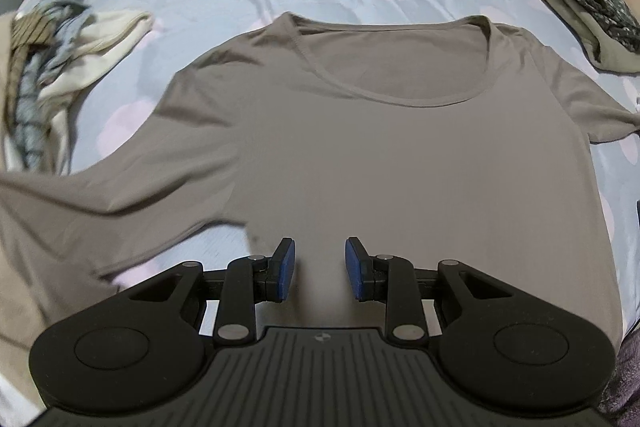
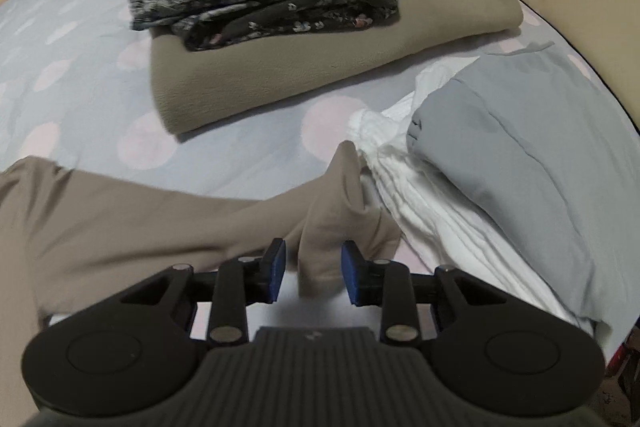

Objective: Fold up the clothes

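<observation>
both jaws spread: left gripper [image 1: 320,269] over taupe shirt [image 1: 360,155], sleeve [image 2: 336,227] between right gripper [image 2: 314,273] pads

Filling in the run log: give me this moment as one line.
stage: taupe shirt spread flat on bed | left gripper: open over shirt | right gripper: open, sleeve between jaws

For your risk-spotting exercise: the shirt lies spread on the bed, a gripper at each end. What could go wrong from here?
1. The sleeve between the right hand-held gripper pads is bunched, so it may fold creased.
2. The unsorted pile lies close to the shirt and could snag the other sleeve.
</observation>
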Demonstrator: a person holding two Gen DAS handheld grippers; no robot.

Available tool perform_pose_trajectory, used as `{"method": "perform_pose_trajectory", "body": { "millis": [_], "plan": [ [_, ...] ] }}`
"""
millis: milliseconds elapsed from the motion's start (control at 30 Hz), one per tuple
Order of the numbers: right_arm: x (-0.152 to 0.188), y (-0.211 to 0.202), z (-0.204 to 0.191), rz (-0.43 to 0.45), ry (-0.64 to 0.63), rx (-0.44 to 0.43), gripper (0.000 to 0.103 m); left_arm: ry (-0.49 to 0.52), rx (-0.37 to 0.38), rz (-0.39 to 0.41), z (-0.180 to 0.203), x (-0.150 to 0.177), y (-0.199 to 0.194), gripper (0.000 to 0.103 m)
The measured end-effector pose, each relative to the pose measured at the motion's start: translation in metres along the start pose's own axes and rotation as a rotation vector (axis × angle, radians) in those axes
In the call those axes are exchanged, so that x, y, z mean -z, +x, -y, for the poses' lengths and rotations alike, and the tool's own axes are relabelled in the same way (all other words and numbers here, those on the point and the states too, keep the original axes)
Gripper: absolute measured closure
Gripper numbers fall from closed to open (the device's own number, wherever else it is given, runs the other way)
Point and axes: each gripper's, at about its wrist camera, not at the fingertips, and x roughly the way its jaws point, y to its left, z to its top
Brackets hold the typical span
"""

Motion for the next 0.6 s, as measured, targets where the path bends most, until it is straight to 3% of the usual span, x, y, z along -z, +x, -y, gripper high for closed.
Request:
{"method": "perform_pose_trajectory", "body": {
  "millis": [67, 133, 233, 400, 600],
  "plan": [
    [-0.003, 0.009, -0.002, -0.012, 0.011, 0.016, 0.073, 0.025, -0.001, 0.004, 0.007, -0.002, 0.004, 0.077],
    [-0.005, 0.012, -0.007, -0.001, -0.012, 0.038, 0.096, 0.043, -0.003, 0.004, 0.013, -0.003, 0.007, 0.077],
    [-0.005, 0.007, -0.014, 0.028, -0.055, 0.04, 0.101, 0.048, -0.006, 0.0, 0.014, -0.003, 0.01, 0.077],
    [-0.004, -0.014, -0.024, 0.075, -0.087, 0.004, 0.102, 0.021, 0.002, 0.005, 0.013, -0.002, 0.007, 0.077],
    [-0.003, -0.059, -0.052, 0.137, -0.167, -0.105, 0.102, 0.009, 0.051, 0.041, 0.016, -0.003, -0.005, 0.077]
  ]
}}
